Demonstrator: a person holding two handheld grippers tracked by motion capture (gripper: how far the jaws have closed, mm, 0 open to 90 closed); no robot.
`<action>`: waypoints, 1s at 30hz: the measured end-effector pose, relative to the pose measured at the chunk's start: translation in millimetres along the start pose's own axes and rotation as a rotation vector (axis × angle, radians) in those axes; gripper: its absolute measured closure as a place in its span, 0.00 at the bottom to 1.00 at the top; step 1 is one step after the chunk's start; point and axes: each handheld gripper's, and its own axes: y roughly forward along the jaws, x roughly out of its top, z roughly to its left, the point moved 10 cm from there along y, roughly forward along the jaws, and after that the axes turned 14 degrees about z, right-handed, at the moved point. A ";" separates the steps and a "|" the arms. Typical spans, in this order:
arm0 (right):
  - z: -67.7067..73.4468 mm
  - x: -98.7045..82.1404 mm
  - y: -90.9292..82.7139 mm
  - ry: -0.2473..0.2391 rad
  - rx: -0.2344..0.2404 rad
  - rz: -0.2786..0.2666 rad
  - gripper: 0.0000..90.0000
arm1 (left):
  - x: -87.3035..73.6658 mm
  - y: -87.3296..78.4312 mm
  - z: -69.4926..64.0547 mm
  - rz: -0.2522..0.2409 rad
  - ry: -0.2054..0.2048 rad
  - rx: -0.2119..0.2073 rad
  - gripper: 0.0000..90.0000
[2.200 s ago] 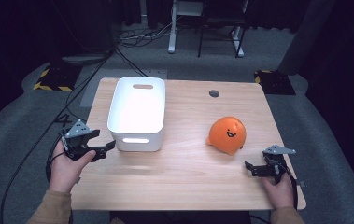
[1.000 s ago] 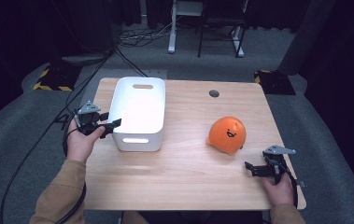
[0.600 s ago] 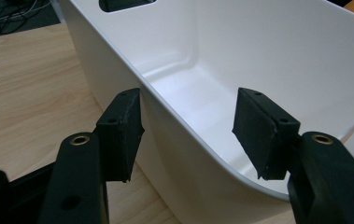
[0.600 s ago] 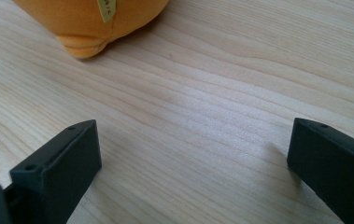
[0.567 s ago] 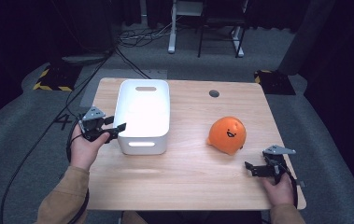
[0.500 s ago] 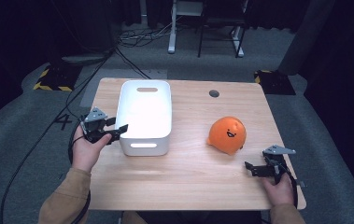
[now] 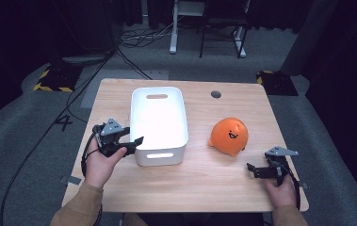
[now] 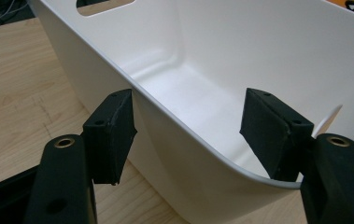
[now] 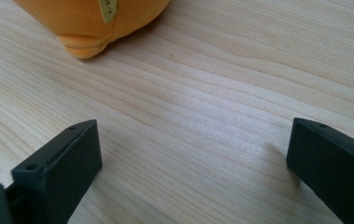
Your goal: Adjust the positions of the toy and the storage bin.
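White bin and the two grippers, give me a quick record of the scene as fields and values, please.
surface: wooden table
white bin: empty, upright, left of centre
left gripper: jaws have just been opening; they straddle the bin's near-left wall, one pad outside, one inside, neither pressing
right gripper: open, low over bare wood at the near right, nothing between the jaws
orange plush toy: on the table right of the bin, apart from it and from the right gripper

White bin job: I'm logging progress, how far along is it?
Done: the white bin has been dragged toward the middle of the table. In hand: the left claw straddles its wall, jaws just opening, pads off it. Left, probably: the orange plush toy lies outside the bin; the open right claw rests short of it.
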 end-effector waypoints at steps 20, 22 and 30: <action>0.6 0.1 -0.2 0.001 0.002 -0.005 0.05 | -7.1 1.2 -70.8 0.003 0.062 -0.055 0.39; 0.6 0.1 -0.2 0.001 0.002 -0.004 0.05 | -7.3 1.3 -74.0 -0.001 0.062 -0.055 0.39; 0.7 0.2 -0.3 0.001 0.002 -0.005 0.05 | -12.5 -0.9 -99.1 0.018 0.081 -0.063 0.38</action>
